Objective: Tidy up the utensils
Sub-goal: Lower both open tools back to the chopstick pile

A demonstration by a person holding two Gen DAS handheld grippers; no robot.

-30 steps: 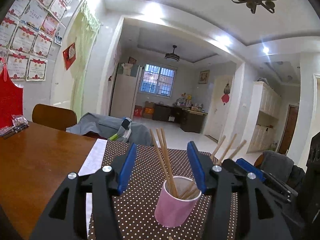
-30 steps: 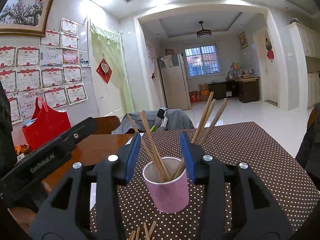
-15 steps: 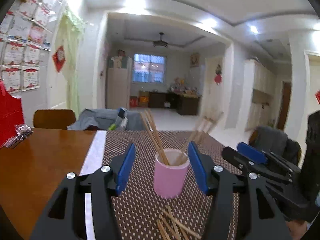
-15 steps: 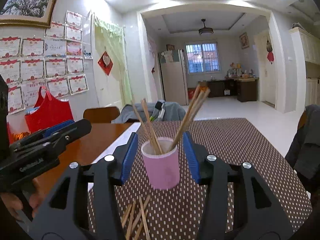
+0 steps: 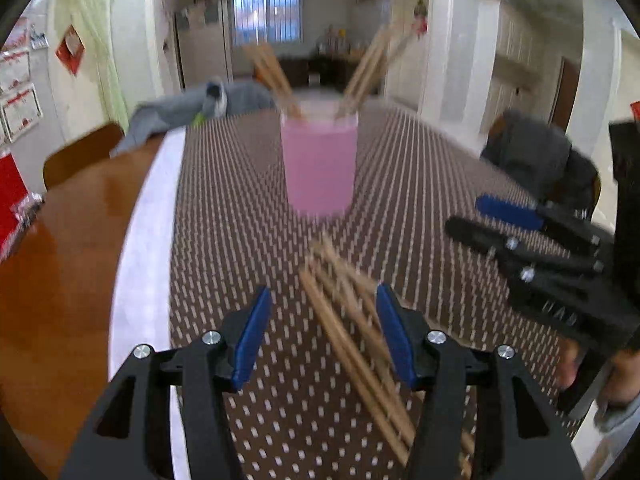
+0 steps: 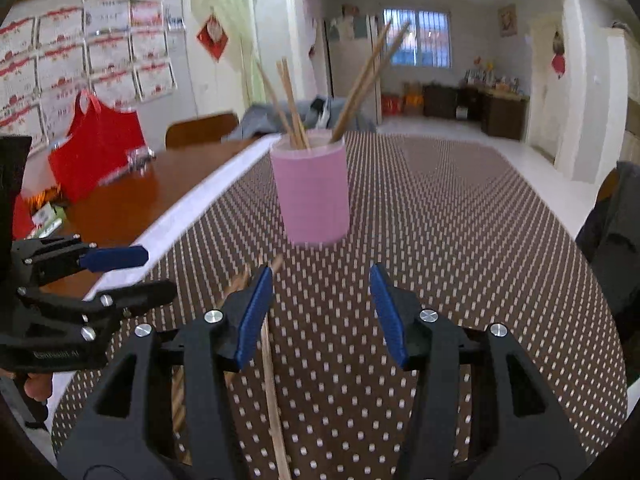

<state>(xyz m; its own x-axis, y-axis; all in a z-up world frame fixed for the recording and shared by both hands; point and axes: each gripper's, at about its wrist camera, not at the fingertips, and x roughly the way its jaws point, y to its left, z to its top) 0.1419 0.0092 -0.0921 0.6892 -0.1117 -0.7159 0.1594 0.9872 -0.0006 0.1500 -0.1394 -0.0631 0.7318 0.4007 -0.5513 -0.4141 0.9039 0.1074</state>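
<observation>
Loose chopsticks lying diagonally between the open, empty left gripper; nearer than the right gripper (also empty, parted), pink cup beyond.

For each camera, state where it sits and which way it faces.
Left wrist: on the left gripper, angled down at loose chopsticks before the pink cup; right gripper and a hand at right.
Right wrist: on the right gripper, facing the cup; left gripper at left.
Shared: cup, chopsticks, dotted mat.
</observation>
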